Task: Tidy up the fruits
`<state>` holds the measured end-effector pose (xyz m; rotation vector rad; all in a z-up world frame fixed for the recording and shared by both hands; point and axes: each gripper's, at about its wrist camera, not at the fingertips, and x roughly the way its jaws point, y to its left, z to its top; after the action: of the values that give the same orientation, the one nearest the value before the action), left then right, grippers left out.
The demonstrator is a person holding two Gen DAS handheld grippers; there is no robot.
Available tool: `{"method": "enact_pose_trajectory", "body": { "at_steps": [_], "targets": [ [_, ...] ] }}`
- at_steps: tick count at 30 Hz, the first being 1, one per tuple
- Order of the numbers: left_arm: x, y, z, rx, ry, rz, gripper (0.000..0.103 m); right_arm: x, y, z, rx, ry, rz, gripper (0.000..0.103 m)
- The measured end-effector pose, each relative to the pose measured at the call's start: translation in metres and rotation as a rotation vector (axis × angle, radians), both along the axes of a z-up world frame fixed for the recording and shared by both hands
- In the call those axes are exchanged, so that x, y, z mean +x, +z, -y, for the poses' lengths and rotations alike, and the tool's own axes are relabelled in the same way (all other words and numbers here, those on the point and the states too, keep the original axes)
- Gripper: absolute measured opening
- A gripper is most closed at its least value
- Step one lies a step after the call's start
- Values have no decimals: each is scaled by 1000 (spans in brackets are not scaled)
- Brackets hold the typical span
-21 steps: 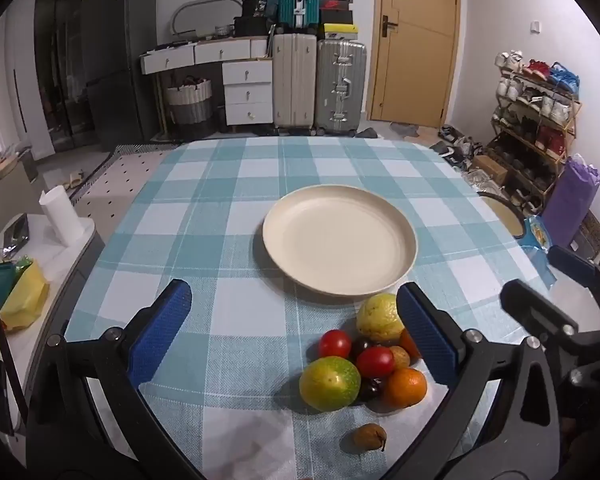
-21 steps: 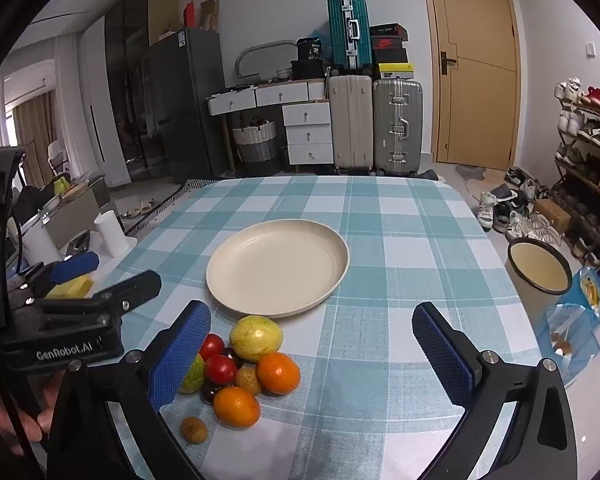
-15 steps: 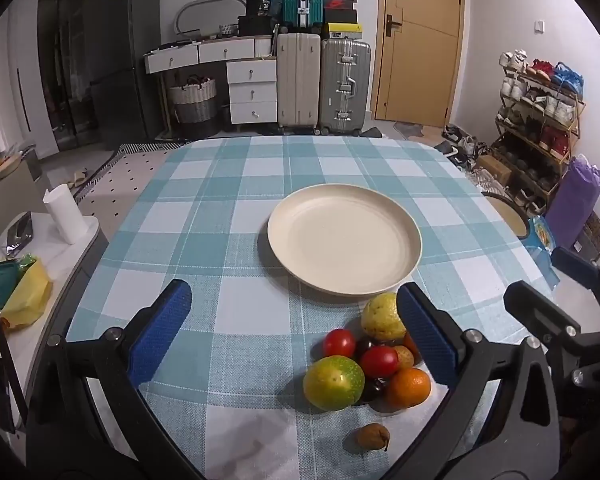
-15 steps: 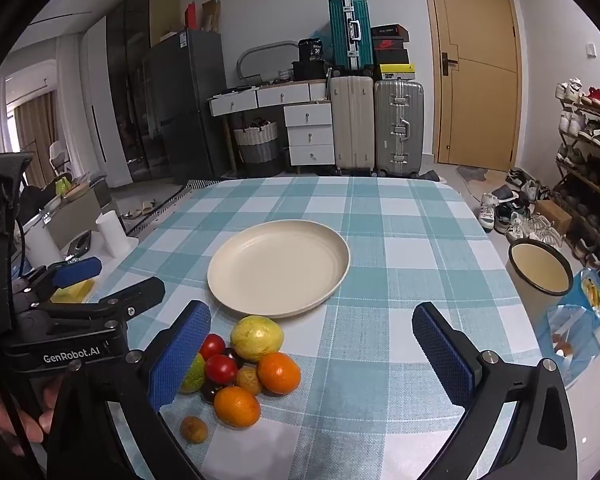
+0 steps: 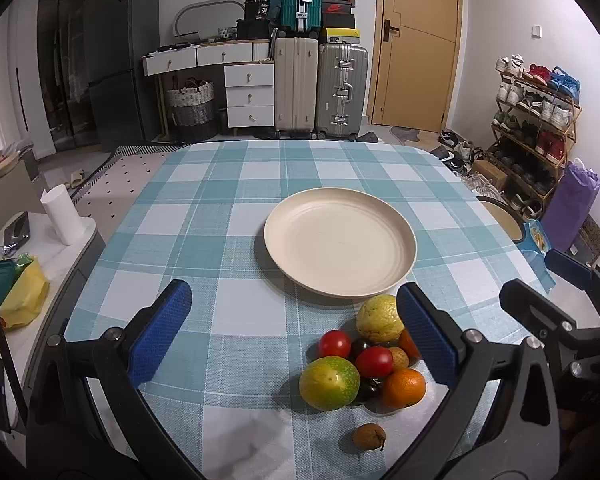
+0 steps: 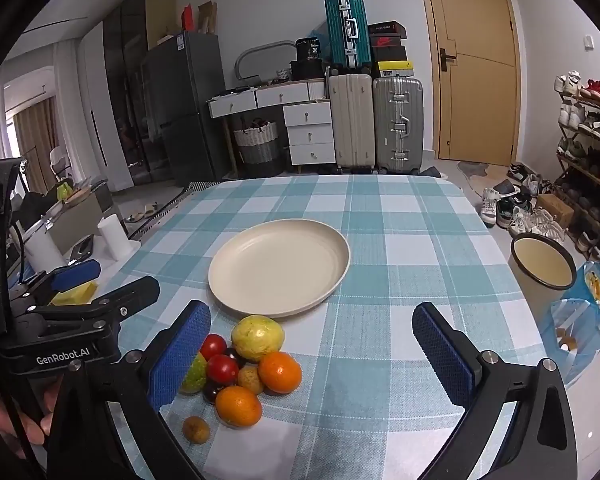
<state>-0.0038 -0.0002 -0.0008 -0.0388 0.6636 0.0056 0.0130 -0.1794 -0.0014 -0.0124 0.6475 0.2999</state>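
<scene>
Left wrist view: the left gripper (image 5: 296,334) gapes wide, empty, above a checked tablecloth (image 5: 204,240). A round, smooth cream plate (image 5: 340,246) lies flat; just before it huddles a fruit pile (image 5: 370,356), with a rough yellow guava (image 5: 380,318) nearest the plate.

Right wrist view: the right gripper (image 6: 312,354) is likewise spread wide, holding nothing. Glossy tomatoes (image 6: 222,369) touch round oranges (image 6: 279,372); a small brown longan (image 6: 196,430) sits apart.

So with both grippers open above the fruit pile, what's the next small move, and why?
Probably lower the left gripper onto the green-orange citrus at the pile's near left edge. It sits exposed and unobstructed, the plate is empty, and neither the left nor the right gripper holds anything.
</scene>
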Motion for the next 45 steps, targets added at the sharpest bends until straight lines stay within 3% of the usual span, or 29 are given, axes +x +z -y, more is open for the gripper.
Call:
{"method": "enact_pose_trajectory", "body": {
  "at_steps": [45],
  "targets": [
    [2,-16,-3,-13,1,-33,102,1,2,-6,-10,13,-5,103]
  ]
}}
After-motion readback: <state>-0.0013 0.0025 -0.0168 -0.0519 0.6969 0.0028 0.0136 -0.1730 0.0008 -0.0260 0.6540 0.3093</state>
